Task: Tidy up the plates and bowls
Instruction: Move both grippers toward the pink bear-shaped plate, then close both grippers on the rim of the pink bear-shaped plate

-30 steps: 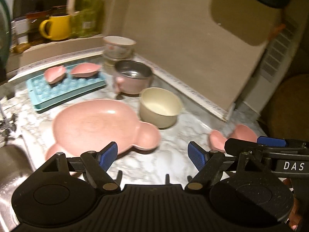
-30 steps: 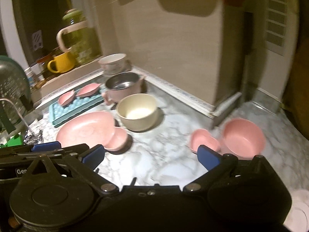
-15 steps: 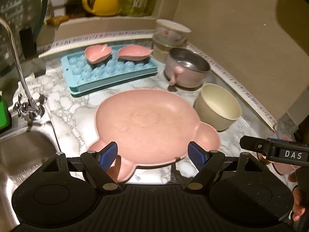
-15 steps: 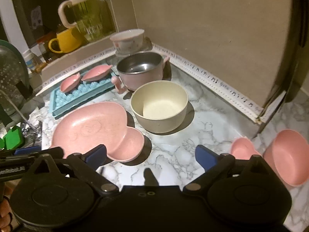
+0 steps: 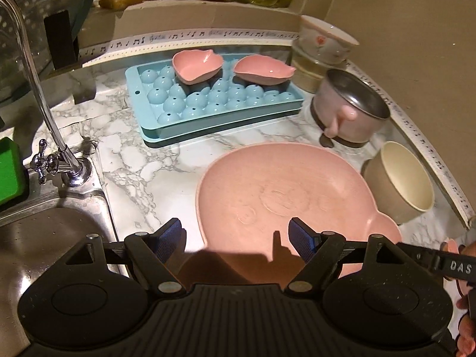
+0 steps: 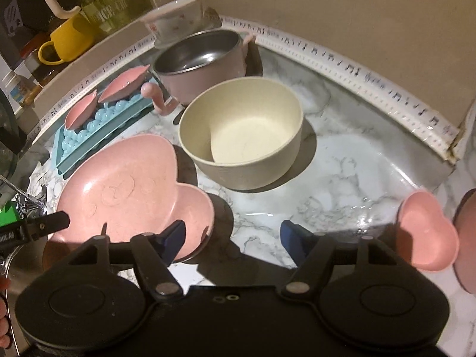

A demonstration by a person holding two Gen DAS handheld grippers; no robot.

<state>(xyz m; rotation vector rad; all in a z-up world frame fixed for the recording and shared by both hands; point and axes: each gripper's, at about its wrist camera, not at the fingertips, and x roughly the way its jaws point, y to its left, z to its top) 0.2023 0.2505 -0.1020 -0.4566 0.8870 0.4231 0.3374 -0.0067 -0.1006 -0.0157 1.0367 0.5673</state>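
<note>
A large pink bear-shaped plate [image 5: 282,196] lies on the marble counter; it also shows in the right wrist view [image 6: 128,187]. My left gripper [image 5: 236,236] is open, its jaws over the plate's near edge. A cream bowl [image 6: 241,139] stands right of the plate and also shows in the left wrist view [image 5: 401,181]. My right gripper [image 6: 232,235] is open and empty, low over the counter in front of the cream bowl. A metal-lined pink pot [image 6: 202,65] stands behind. Two small pink dishes [image 5: 197,67] sit on a blue ice tray [image 5: 214,104].
A small pink heart dish [image 6: 425,229] and part of a pink bowl [image 6: 468,238] lie at the right. A floral white bowl [image 5: 324,41] stands in the corner. A sink [image 5: 44,238] and tap [image 5: 59,154] are at the left. A yellow mug [image 6: 68,41] stands on the ledge.
Both grippers moved forward and down toward the dishes. The left gripper swung left and now hangs over the pink plate's near edge. The right gripper came closer to the cream bowl.
</note>
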